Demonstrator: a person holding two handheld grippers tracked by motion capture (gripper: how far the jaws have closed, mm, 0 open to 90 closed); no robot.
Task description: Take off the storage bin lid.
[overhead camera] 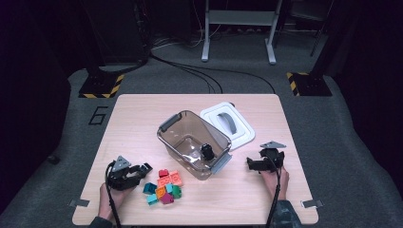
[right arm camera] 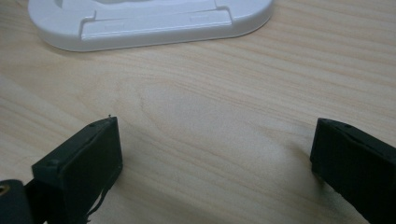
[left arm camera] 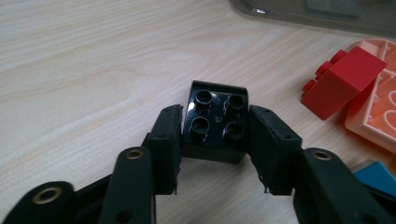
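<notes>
Gripping a black four-stud brick [left arm camera: 215, 122] near the desk's front-left corner, the left gripper [left arm camera: 215, 140] must lift it into the clear bin [overhead camera: 192, 142]; right gripper [right arm camera: 212, 154] jaws wide, empty.

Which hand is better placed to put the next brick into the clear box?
Left: the left gripper already clamps a black brick. The right gripper is open over bare table.

Light wooden table [overhead camera: 142, 114]. On it: clear bin [overhead camera: 194, 142], white lid [overhead camera: 228, 122] just beside. Heap of coloured blocks [overhead camera: 164, 186] near the front edge.
</notes>
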